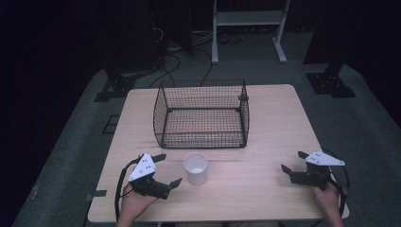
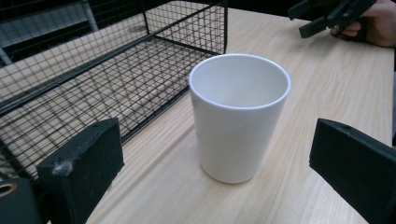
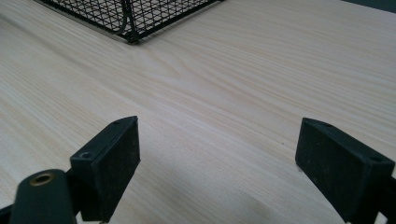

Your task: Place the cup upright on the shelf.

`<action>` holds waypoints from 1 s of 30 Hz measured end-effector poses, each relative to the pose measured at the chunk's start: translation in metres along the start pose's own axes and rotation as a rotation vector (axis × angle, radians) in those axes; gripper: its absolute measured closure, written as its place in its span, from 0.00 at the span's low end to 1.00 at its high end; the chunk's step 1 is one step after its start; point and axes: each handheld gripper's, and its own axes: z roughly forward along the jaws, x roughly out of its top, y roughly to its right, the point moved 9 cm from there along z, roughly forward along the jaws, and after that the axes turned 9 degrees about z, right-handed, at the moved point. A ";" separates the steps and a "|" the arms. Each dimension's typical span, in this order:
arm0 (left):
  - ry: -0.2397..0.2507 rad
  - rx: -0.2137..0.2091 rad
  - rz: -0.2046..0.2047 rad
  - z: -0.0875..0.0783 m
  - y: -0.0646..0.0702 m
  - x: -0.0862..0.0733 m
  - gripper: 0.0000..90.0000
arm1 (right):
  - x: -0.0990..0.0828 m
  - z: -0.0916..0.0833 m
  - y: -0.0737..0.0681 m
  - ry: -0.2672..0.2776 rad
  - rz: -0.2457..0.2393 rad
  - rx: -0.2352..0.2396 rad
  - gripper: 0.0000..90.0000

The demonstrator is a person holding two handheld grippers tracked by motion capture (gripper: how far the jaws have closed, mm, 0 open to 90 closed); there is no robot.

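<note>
The left gripper (image 1: 166, 169), lower left of the high view, has its jaws spread wide, just beside the upright white cup (image 1: 196, 168) at lower centre (nothing touches it). The wire basket (image 1: 202, 113) is cut off in both gripper views. The right gripper (image 1: 292, 162) gapes over bare table (image 1: 246, 184), well apart

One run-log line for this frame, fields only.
left tool: open, facing white ceramic cup, not touching | right tool: open, over bare wooden table | black wire basket: empty
</note>
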 end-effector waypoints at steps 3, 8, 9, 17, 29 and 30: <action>-0.019 -0.024 -0.002 0.005 0.003 -0.001 0.02 | 0.000 0.000 0.000 0.000 -0.001 0.001 0.15; -0.036 -0.039 0.003 0.010 0.006 -0.001 0.02 | 0.000 0.000 0.000 0.000 0.000 0.001 0.15; -0.041 -0.044 0.002 0.011 0.007 -0.001 0.02 | 0.000 0.000 0.000 0.000 -0.001 0.001 0.15; -0.074 -0.065 0.005 0.021 0.009 -0.001 0.02 | 0.000 0.000 0.000 0.000 -0.001 0.003 0.15; -0.125 -0.111 0.020 0.040 0.016 0.000 0.02 | 0.000 0.000 0.000 0.001 -0.003 0.004 0.15; -0.118 -0.108 0.021 0.041 0.017 0.002 0.02 | 0.000 0.000 0.000 0.001 -0.003 0.004 0.15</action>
